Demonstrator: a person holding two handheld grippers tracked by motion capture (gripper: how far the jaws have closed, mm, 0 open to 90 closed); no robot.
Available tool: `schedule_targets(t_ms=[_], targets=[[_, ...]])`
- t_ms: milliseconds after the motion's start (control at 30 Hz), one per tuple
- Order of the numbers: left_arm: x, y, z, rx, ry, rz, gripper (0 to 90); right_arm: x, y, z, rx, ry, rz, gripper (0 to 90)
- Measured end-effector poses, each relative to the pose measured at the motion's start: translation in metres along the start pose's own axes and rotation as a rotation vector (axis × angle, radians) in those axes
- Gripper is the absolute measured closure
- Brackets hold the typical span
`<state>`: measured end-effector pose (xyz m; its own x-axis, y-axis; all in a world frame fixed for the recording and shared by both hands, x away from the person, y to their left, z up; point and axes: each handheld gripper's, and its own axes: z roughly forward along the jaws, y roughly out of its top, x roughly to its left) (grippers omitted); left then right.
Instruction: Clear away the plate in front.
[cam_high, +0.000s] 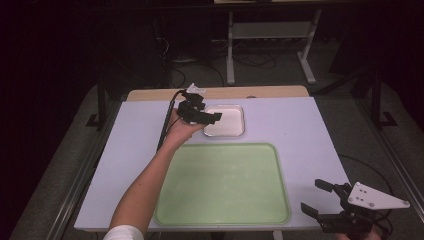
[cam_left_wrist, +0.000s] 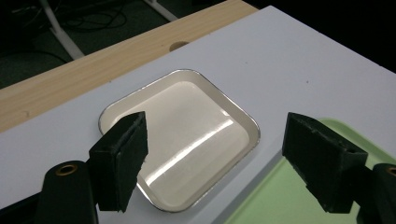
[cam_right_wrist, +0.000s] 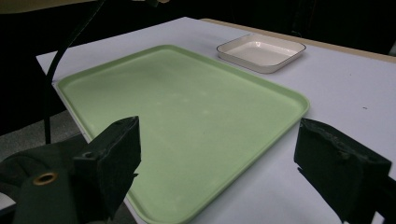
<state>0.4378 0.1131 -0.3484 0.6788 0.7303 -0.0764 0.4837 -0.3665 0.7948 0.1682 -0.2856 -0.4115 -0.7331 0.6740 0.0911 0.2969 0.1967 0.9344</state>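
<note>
A shallow white dish with a metal rim lies empty at the back middle of the table. A large pale green tray lies empty in front of it. My left gripper, held in a hand, hovers over the dish's left edge with its jaws wide apart and nothing between them. In the left gripper view the dish sits just beyond the left gripper. My right gripper is open at the table's front right corner. Its own view looks across the green tray toward the dish, with the right gripper empty.
The white tabletop has a wooden strip along its far edge. A black cable trails from the left gripper over the table's left side. A metal frame and floor cables stand beyond the table.
</note>
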Motion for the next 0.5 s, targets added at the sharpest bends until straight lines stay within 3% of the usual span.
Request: schedule_targets(t_ms=[200,500], targets=[[0.013,0.005,0.016,0.035,0.019,-0.041,21.8,0.0,0.0,0.0,0.0,0.002,0.004,13.9],[0.039,-0.005,0.044,0.091,0.087,-0.146,22.5,-0.001,0.0,-0.002,-0.003,0.001,0.006,13.9]])
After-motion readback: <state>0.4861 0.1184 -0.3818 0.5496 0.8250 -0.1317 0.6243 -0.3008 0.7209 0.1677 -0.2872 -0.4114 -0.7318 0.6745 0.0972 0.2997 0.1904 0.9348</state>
